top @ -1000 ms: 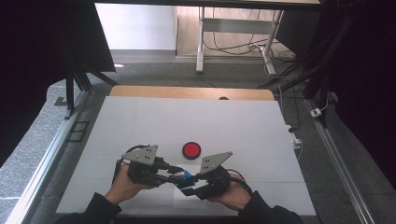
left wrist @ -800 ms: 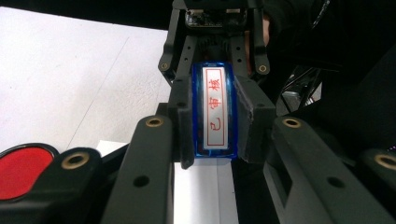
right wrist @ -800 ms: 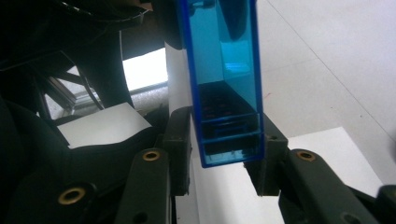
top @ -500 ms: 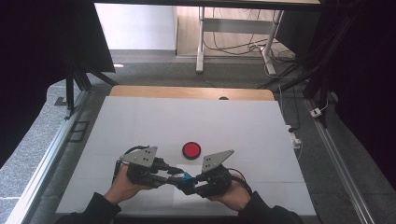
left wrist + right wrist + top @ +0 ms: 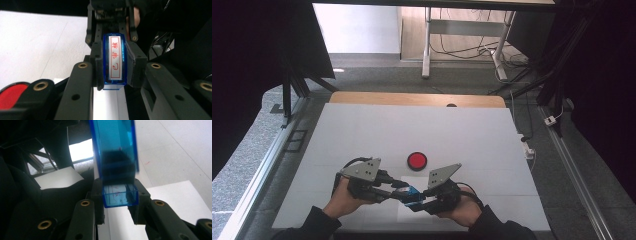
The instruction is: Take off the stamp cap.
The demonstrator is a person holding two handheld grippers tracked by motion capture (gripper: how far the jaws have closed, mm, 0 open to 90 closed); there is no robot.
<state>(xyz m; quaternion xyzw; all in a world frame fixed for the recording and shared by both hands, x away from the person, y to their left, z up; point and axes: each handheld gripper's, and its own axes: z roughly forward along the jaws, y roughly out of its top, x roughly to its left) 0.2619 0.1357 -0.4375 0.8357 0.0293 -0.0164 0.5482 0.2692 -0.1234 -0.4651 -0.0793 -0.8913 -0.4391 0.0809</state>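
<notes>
Blue stamp is held low centre of the high view, clamped between left gripper and right gripper, each clenched on one end. Judged light, rigid, slick plastic; best gripped on the flat sides, near the red pad.

One blue stamp, one red round pad, one white paper sheet, two grippers, one table.

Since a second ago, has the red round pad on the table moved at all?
No. The red round pad sits at the same spot on the white table, same gap to the wooden strip at the far edge, just beyond both tools.
</notes>
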